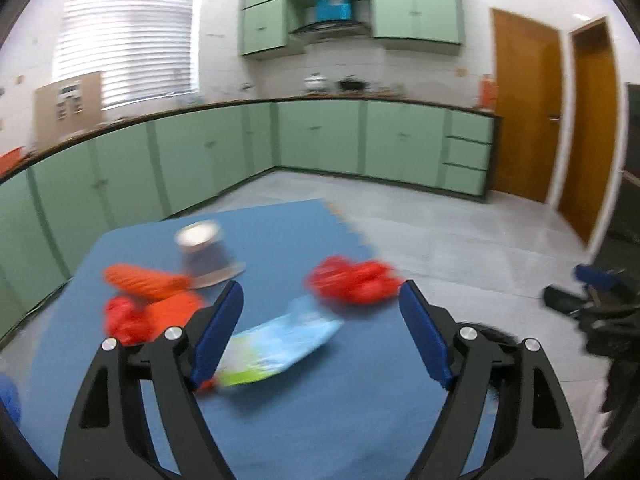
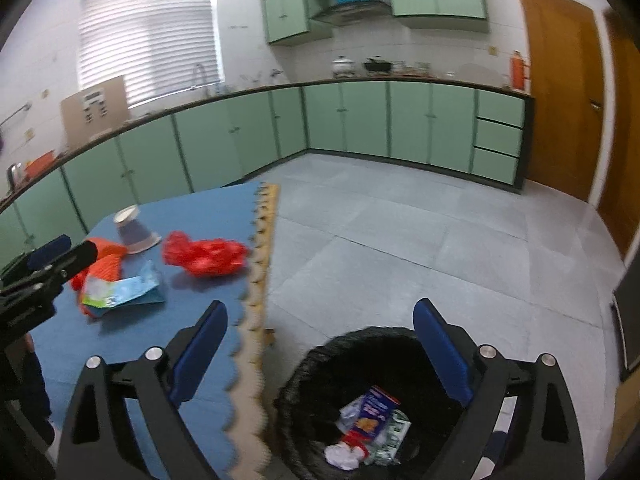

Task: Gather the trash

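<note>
1. The left gripper [image 1: 320, 312] hung over the blue surface [image 1: 320, 420] with its jaws spread wide and nothing between them; the left wrist view was blurred by motion.
2. Between and just beyond its fingers lay a light blue and green packet [image 1: 280, 344], flat on the surface.
3. A crumpled red plastic bag [image 1: 352, 282] lay farther out, near the tip of the right-hand finger but apart from it.
4. On the left side sat an orange wrapper [image 1: 148, 280] on top of more orange and red crumpled material [image 1: 132, 316], the pile just beside the left-hand finger.
5. A paper cup [image 1: 206, 254] stood upside down behind the orange wrapper, touching or nearly touching it; the blur prevented telling which.
6. The right gripper [image 2: 320, 344] was held off the edge of the surface, above a black trash bin [image 2: 304, 380] standing on the grey tiled floor [image 2: 440, 248], its jaws likewise released and empty.
7. Inside the bin lay a blue carton [image 2: 376, 408], a white crumpled wad [image 2: 340, 456] and other scraps.
8. Green cabinets [image 2: 360, 120] ran along the walls beyond.
</note>
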{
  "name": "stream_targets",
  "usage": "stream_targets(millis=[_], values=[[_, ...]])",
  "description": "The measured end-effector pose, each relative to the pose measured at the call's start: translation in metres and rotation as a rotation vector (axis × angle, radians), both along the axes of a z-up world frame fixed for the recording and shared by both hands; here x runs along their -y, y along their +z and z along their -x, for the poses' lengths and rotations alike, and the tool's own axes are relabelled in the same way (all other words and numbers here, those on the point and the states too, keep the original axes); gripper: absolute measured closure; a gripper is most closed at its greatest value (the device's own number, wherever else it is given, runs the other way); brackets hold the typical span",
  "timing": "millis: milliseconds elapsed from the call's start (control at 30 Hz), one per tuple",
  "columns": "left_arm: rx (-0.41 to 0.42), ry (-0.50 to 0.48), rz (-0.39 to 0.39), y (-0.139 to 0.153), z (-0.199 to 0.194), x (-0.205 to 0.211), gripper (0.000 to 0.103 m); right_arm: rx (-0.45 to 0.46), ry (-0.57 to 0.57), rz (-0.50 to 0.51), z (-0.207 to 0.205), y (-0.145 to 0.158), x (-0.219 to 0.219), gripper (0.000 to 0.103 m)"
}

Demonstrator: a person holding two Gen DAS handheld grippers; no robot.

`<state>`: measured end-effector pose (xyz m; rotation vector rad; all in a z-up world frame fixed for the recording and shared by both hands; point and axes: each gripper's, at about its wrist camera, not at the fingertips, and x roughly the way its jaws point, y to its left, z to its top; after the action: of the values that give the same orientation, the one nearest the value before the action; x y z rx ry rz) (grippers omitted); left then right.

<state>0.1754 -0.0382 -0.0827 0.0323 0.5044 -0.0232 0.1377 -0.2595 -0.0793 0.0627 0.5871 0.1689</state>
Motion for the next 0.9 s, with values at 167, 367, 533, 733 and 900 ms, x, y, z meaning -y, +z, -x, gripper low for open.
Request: stream_targets(millis=[167, 367, 533, 733, 900], values=[[-0.087, 0.113, 0.050, -0.019, -0.006, -0.047, 0.037, -0.014, 0.056, 0.006, -0.007, -0.005, -0.030, 0.011], [-0.144, 0.135, 0.094, -0.035, -0.020, -0.063, 0.043, -0.025, 0.089, 0.045, -0.008, -0.013, -0.053, 0.011], [-0.167, 0.134, 0.086, -0.039, -0.032, -0.063, 0.049, -0.035, 0.093, 0.047, -0.011, -0.015, -0.057, 0.011], [-0.203, 0.141, 0.092, -0.048, -0.041, -0.064, 0.075, -0.040, 0.101, 0.048, -0.012, -0.016, -0.059, 0.011], [-0.171, 0.146, 0.100, -0.043, -0.030, -0.063, 0.088, -0.046, 0.110, 0.043, -0.014, -0.017, -0.061, 0.011]])
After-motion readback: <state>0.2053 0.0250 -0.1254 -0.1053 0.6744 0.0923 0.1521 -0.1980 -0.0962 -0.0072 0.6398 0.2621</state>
